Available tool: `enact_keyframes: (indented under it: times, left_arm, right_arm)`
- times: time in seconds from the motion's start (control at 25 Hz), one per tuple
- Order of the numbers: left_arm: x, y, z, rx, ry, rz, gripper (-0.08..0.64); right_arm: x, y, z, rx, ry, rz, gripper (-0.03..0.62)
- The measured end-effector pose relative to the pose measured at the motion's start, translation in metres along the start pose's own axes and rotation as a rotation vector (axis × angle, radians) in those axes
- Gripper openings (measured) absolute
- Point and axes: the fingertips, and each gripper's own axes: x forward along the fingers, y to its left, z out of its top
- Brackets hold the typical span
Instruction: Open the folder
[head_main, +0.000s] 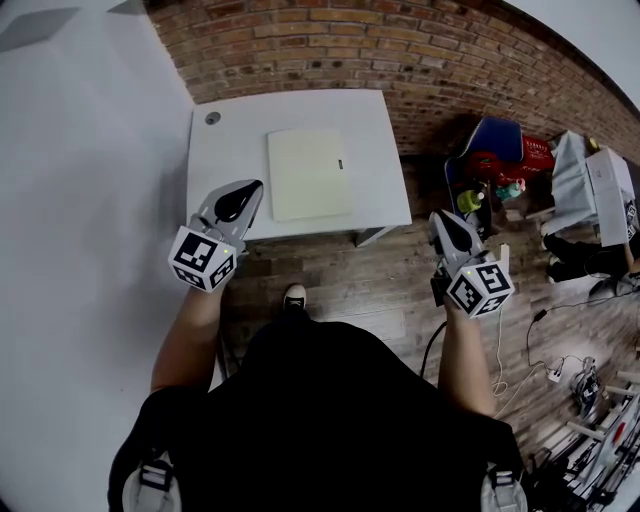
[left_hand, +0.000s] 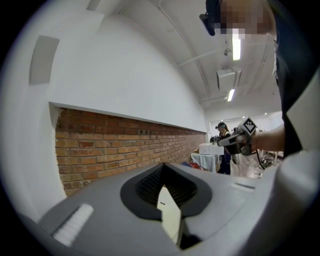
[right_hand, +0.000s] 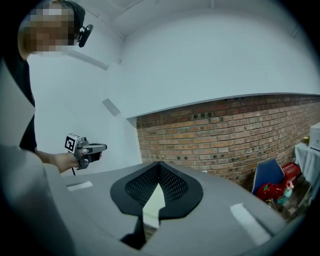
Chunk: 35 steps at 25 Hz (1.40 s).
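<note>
A pale yellow-green folder (head_main: 308, 172) lies closed and flat on the white table (head_main: 230, 150), right of the table's middle. My left gripper (head_main: 238, 203) hovers at the table's front left edge, a little short of the folder, jaws together and holding nothing. My right gripper (head_main: 452, 232) is off the table's right side, over the wooden floor, also shut and holding nothing. In the left gripper view the left gripper (left_hand: 162, 169) faces the brick wall, with the right gripper (left_hand: 241, 140) seen across. In the right gripper view the right gripper (right_hand: 159, 166) likewise faces the wall, with the left gripper (right_hand: 84, 148) seen across.
A brick wall (head_main: 400, 50) runs behind the table and a white wall (head_main: 80, 200) stands to its left. A blue chair (head_main: 500, 140) and a red basket (head_main: 530, 155) stand at the right. Cables (head_main: 520, 350) lie on the wooden floor.
</note>
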Motion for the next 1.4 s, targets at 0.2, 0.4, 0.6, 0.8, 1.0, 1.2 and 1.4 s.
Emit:
enact_keyframes:
  times: [0.2,0.4,0.6,0.8,1.0,1.2,1.4]
  left_arm:
    - [0.003,0.029,0.0,-0.004,-0.005,-0.004,0.003]
    - [0.009,0.058,0.001,-0.003,-0.009,-0.015,0.003]
    - [0.019,0.08,0.002,-0.002,-0.012,-0.034,0.003]
    - [0.029,0.1,0.001,-0.004,-0.013,-0.049,0.003]
    - [0.032,0.117,-0.004,-0.011,-0.014,-0.057,0.003]
    - [0.034,0.131,-0.004,-0.014,-0.019,-0.061,0.003]
    - [0.032,0.141,-0.008,-0.018,-0.019,-0.064,0.003]
  right_arm:
    - [0.025,0.007,0.009,-0.007,0.004,-0.003,0.003]
    - [0.048,0.011,0.016,-0.011,0.004,-0.018,0.003]
    - [0.067,0.015,0.02,-0.008,0.007,-0.029,0.003]
    - [0.085,0.014,0.025,-0.008,0.004,-0.046,0.003]
    - [0.101,0.021,0.026,-0.003,-0.001,-0.046,0.003]
    - [0.111,0.024,0.029,-0.006,0.001,-0.059,0.003]
    - [0.122,0.029,0.029,-0.008,0.004,-0.061,0.003]
